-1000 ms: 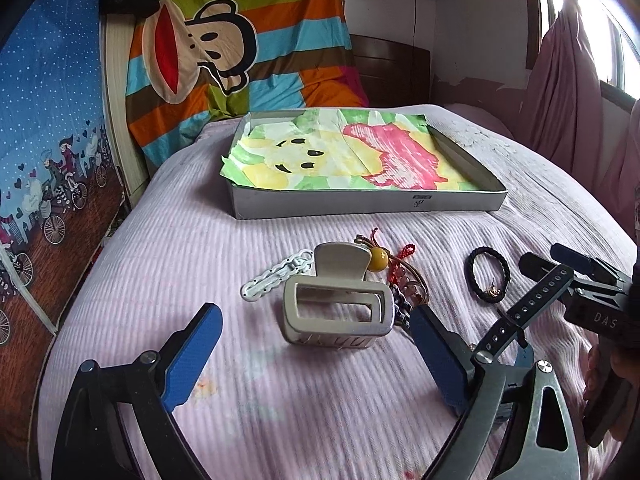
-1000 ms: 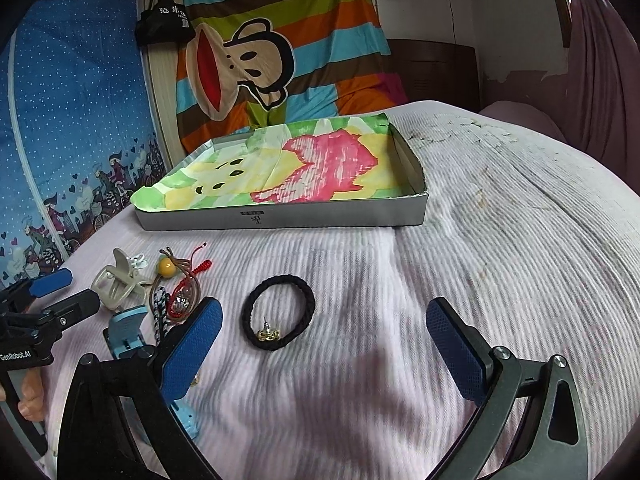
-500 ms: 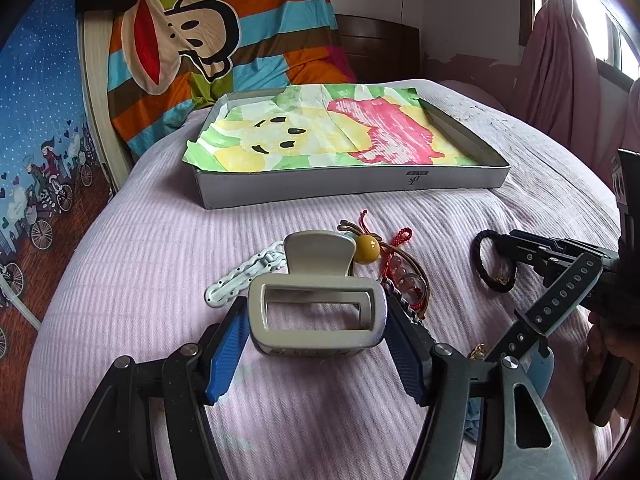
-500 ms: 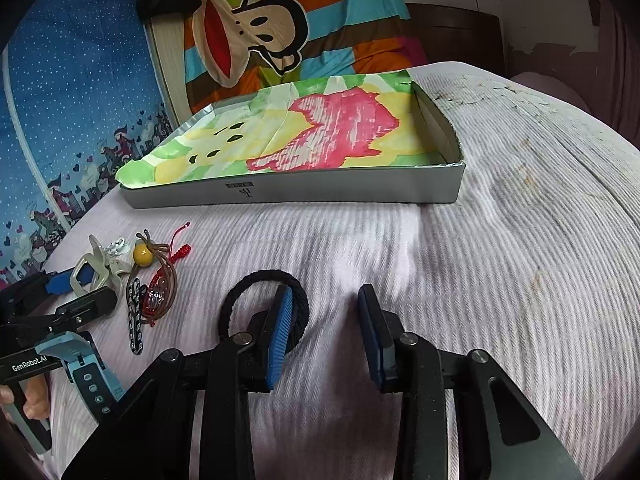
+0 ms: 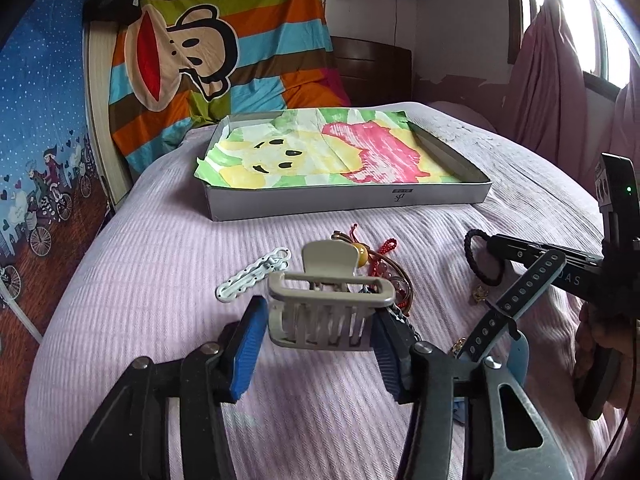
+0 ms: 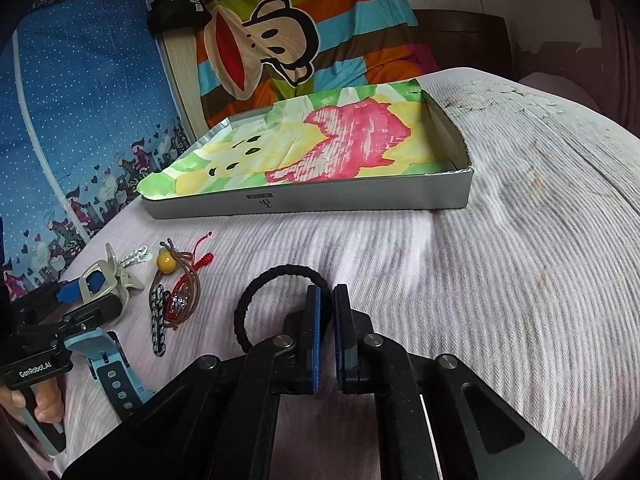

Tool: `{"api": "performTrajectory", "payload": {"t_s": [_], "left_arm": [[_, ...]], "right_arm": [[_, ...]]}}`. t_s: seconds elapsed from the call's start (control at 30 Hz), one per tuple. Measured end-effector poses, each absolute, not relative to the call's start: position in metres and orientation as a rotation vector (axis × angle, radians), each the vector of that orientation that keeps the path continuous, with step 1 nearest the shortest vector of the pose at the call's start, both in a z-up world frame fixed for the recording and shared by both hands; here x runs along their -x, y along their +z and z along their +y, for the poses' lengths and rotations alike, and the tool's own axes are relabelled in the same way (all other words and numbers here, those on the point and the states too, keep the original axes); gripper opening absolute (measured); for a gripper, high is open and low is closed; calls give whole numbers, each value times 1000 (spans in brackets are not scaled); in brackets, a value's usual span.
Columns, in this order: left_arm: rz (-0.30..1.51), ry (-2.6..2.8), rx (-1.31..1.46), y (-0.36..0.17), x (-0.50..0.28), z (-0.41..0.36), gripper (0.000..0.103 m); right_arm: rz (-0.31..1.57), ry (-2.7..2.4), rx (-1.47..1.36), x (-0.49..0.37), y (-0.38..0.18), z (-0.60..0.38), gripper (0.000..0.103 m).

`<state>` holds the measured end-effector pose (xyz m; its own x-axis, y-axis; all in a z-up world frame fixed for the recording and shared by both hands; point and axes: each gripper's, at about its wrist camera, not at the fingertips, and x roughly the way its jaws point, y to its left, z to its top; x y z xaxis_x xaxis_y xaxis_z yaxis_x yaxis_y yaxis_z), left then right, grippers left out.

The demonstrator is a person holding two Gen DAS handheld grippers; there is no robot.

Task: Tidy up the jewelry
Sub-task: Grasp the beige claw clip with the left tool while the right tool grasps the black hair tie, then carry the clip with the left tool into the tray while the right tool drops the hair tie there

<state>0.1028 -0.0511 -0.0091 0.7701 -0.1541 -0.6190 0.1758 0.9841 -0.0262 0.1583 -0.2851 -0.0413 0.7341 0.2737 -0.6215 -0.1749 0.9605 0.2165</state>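
I've got the beige hair claw (image 5: pixel 326 312) between my left gripper (image 5: pixel 320 344) pads — its jaws have just been closing and now press the clip's two ends, on the bedspread (image 5: pixel 152 264) short of the tray (image 5: pixel 348 200). My right gripper (image 6: pixel 327 332) is pinched nearly shut on the black hair tie (image 6: pixel 256 292). Both tilt downward. Grasping step, I'd say — next, lift and carry both into the tray.

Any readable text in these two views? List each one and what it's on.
"GenRobot.AI": on the left gripper body, right wrist view.
"DAS", partly cut off: on the right gripper body, left wrist view.
Small logo mark on the tray front wall: too small to read.
White characters on the black bag: too blurred to read.
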Motion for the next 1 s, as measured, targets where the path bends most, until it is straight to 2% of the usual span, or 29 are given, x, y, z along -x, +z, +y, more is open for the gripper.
{"api": "performTrajectory", "payload": {"t_s": [0.3,0.6,1.0], "left_arm": [[682,-179,-57,-10,-104,-58,35],[630,-186,31,13,-109,-57,35],[570,-178,134,49,-169,-46,35]], "right_arm": [[686,266,-177,-156,-40,-290,6],[651,290,-209,-157,-33,-291,6],[577,347,-204,-195,5,-270,5]]}}
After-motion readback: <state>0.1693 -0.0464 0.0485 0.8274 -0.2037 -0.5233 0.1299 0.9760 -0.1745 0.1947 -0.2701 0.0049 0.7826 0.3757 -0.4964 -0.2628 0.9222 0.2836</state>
